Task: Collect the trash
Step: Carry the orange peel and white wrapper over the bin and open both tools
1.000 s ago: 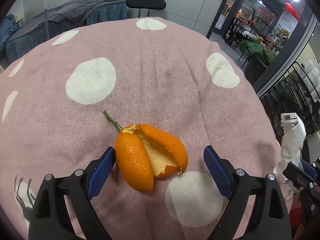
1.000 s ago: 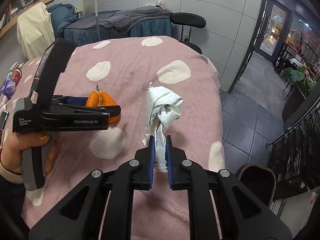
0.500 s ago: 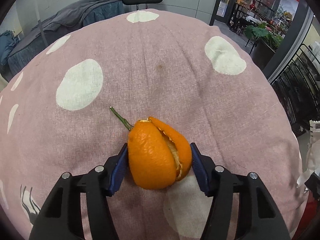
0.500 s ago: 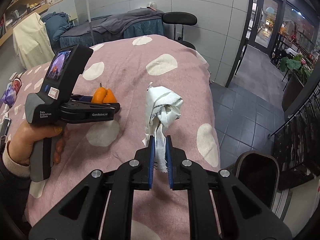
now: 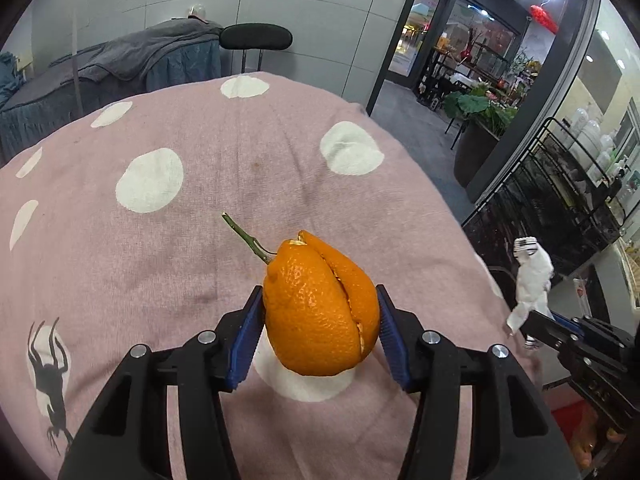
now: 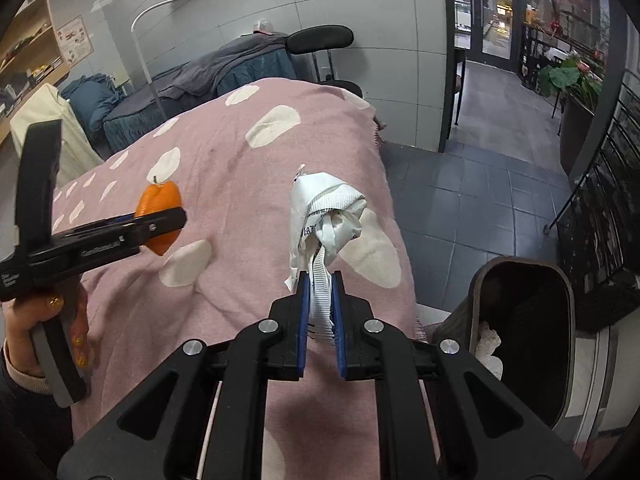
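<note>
Both blue fingers (image 5: 246, 330) of the left gripper (image 5: 320, 332) press on the sides of one orange peel (image 5: 320, 304), a hollow skin with a green stem; its jaws have just been closing and now stand partly open around the peel. The right gripper (image 6: 320, 312) is nearly closed, its pads pinching one crumpled white wrapper (image 6: 326, 216) by its ribbed lower strip. That makes two pieces of trash, one in each gripper, and two grippers.

The peel hangs above the pink bedspread (image 5: 200, 184) with white dots, over one of the white dots. The wrapper is held over the bedspread's right edge, near one dark waste bin (image 6: 520, 328) that stands on the grey tiled floor and has a scrap of white paper inside.

A second ago the peel lay splayed open on the cloth between wide jaws; now it is squeezed shut and lifted clear. The wrapper has moved toward the bin, which shows more fully.
</note>
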Demonstrator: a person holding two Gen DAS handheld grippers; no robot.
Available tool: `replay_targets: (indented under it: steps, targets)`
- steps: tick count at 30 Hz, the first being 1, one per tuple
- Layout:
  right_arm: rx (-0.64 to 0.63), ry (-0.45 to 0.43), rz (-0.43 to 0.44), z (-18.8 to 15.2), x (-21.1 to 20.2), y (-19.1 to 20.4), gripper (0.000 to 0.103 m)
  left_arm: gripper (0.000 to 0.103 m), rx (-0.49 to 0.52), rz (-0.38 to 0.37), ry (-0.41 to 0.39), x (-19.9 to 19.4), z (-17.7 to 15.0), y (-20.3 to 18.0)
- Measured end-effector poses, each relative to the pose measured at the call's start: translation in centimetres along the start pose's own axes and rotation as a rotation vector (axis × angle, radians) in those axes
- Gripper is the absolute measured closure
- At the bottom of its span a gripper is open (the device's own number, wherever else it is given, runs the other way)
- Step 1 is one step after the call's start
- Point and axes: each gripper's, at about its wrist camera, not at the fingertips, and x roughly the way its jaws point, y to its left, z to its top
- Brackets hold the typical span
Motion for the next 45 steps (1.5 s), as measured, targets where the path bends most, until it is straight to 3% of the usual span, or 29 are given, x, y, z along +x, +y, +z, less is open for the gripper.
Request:
replay_targets:
  steps: [5, 10, 15, 23, 26, 28, 30, 38, 45]
  targets:
    - [0.095, -0.010, -0.058, -1.4, -1.0, -4.2, 0.092, 0.050, 0.022, -0.055, -0.043, -1.7, -0.6, -2.6]
    - [0.192, 0.029, -0.172, -3.9, -0.8, -9.4, 0.092, 0.050, 0.060, -0.110, -0.054, -2.4, -1.5, -5.2]
    - [0.270, 0.121, -0.299, -6.7, 1.8, -14.2, 0.092, 0.050, 0.097, -0.150, -0.048, -2.4, -2.2, -8.3]
    - [0.370, 0.248, -0.356, -10.8, 7.0, -18.9, 0.090, 0.050, 0.147, -0.193, -0.037, -2.4, -2.9, -11.4]
    - [0.388, 0.283, -0.367, -12.0, 8.2, -19.9, 0.083, 0.050, 0.170, -0.205, -0.028, -2.1, -3.1, -12.8]
    - [0.398, 0.283, -0.364, -12.5, 8.5, -20.2, 0.061, 0.050, 0.186, -0.213, -0.021, -1.8, -3.3, -13.6]
    - [0.405, 0.274, -0.377, -12.8, 8.1, -20.4, 0.050, 0.050, 0.203, -0.230, -0.011, -1.5, -3.4, -14.8]
    - [0.412, 0.246, -0.421, -14.3, 5.4, -21.0, 0.050, 0.050, 0.294, -0.317, 0.082, 1.7, -4.1, -20.7]
    - [0.450, 0.213, -0.493, -15.8, 2.3, -22.5, 0.045, 0.050, 0.384, -0.322, 0.205, 6.0, -5.7, -26.4]
